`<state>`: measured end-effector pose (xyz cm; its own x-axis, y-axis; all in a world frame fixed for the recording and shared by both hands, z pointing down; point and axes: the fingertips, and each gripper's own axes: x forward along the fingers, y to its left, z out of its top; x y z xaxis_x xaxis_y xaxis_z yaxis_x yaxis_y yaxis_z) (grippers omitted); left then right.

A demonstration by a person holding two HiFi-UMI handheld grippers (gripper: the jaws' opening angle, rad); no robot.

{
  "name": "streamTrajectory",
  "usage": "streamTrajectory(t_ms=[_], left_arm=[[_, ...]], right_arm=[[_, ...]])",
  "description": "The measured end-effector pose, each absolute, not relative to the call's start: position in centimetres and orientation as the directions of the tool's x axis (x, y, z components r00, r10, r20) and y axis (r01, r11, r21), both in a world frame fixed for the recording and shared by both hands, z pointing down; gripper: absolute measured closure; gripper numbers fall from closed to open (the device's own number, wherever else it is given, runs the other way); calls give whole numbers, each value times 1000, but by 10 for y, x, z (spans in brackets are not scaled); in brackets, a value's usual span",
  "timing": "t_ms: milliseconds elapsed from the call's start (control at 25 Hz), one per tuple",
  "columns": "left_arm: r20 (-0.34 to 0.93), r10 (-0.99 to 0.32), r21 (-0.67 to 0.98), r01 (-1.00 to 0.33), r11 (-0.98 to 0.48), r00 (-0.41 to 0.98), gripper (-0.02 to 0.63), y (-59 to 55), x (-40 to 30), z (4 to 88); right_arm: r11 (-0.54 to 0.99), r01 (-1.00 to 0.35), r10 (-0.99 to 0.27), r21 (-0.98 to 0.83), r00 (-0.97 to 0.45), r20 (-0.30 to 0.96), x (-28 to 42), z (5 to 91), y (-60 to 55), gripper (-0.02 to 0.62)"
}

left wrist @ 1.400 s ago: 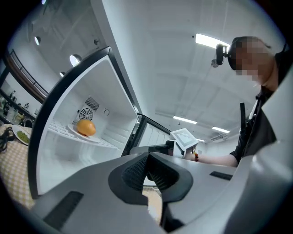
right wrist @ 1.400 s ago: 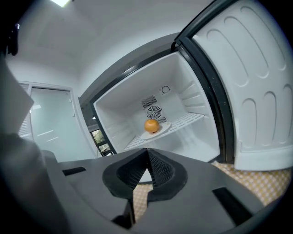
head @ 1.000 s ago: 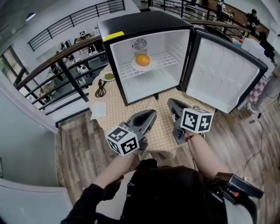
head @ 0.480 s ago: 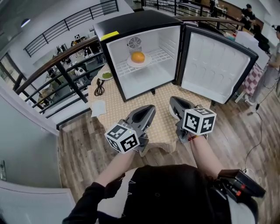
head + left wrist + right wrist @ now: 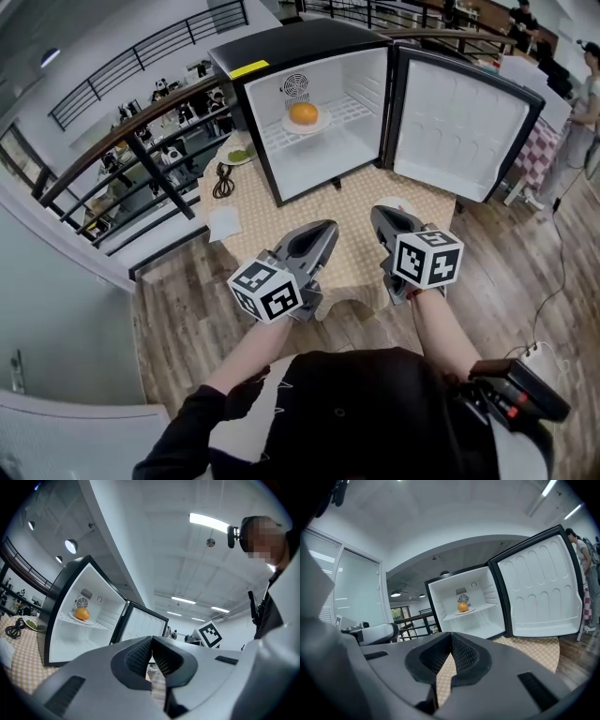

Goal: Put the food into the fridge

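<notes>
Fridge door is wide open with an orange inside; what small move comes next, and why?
Probably push the open door shut with the right hand-held gripper, empty like the left hand-held gripper: the orange already sits on its plate inside the fridge.

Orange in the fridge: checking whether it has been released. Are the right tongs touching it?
Apart. Head view: the right tongs hang shut over the tablecloth, well short of the orange inside the fridge.

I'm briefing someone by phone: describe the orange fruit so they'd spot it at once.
Find the black mini fridge, door open. On its wire shelf sits a white plate holding the orange, the only coloured thing in the white interior.
</notes>
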<state>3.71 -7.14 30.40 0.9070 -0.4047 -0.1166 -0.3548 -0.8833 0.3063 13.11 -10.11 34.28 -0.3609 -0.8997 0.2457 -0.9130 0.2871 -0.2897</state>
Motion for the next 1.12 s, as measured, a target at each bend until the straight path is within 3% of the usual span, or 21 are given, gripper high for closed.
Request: streamTrajectory(t_ms=[800,1120], left_arm=[[-130,-339,318,-285,-904,932,592,9,-20,295],[-120,-318,314,-268,-911,940,592,36,-9,301]], right_arm=[[212,-947,-912,-242,-280,298,74,344,-14,578],[203,-944,-910,-260,-280,307,81,353,13,578]])
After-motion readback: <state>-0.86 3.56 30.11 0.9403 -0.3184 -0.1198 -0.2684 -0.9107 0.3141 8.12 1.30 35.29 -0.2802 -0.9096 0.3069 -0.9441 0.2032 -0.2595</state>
